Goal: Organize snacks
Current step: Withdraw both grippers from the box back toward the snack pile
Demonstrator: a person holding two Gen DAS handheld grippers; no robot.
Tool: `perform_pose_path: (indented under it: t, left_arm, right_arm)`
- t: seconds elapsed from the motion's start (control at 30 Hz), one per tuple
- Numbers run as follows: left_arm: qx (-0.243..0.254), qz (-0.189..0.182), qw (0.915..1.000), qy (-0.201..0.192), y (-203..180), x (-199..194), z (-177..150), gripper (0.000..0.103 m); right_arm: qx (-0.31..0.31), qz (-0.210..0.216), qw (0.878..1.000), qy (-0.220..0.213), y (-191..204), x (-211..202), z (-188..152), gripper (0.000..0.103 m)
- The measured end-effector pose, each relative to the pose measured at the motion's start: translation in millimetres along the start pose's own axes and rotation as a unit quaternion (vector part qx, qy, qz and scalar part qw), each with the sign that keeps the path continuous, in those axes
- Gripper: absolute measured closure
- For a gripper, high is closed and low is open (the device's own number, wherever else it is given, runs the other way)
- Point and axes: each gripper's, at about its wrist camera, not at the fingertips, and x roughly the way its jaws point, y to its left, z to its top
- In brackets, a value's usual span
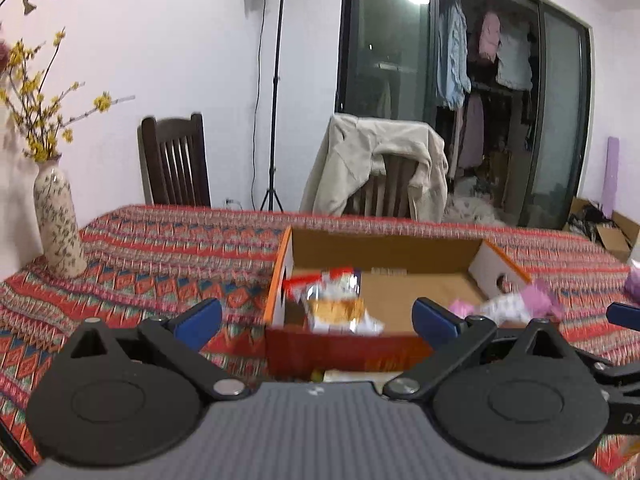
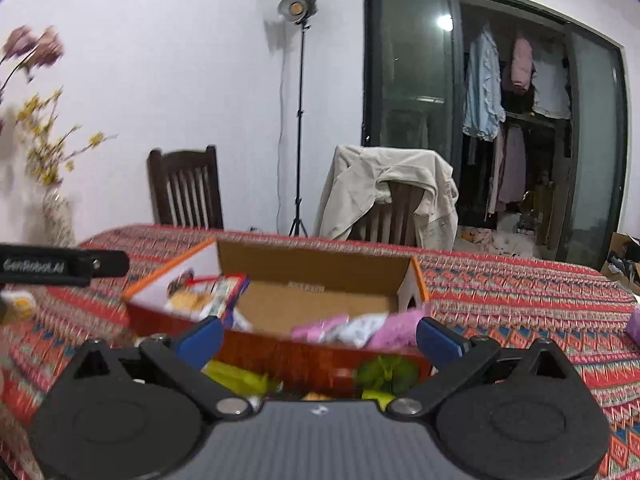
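Note:
An open cardboard box [image 1: 384,248] with orange and white sides stands on the patterned tablecloth; it also shows in the right wrist view [image 2: 312,268]. A clear packet of yellow cakes with red print [image 1: 332,304] lies in its left part [image 2: 200,300]. Pink and white snack packets [image 1: 512,300] lie at its right front [image 2: 352,330]. My left gripper [image 1: 318,316] is open and empty, in front of the box. My right gripper [image 2: 320,334] is open and empty, above green and yellow packets [image 2: 384,372] lying before the box.
A flowered vase [image 1: 56,224] with yellow branches stands at the table's left. Two chairs [image 1: 176,160] stand behind the table, one draped with a beige jacket [image 1: 380,164]. A light stand [image 1: 276,92] is by the wall. A purple packet [image 2: 634,326] lies at the right.

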Motion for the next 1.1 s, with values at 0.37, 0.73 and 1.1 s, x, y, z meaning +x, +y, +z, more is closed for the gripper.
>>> perform_pose_path:
  t: [0.37,0.73,1.1]
  left_arm:
    - [0.015,0.001,0.9960,0.088,16.6,-16.2,-62.3,0.000]
    - [0.023,0.001,0.9896,0.142,2.9,-4.8,-92.7,0.000]
    - [0.019,0.002,0.9897,0.142,-1.2,5.5,-96.4,0.045]
  right_arm:
    - [0.005,0.009,0.998,0.054,9.5,-30.0,-61.8,0.000]
    - [0.023,0.019,0.996,0.085,10.9,-36.4,-88.7,0.000]
    - [0.030,0.022,0.995,0.092,10.2,-35.8,-93.4,0.000]
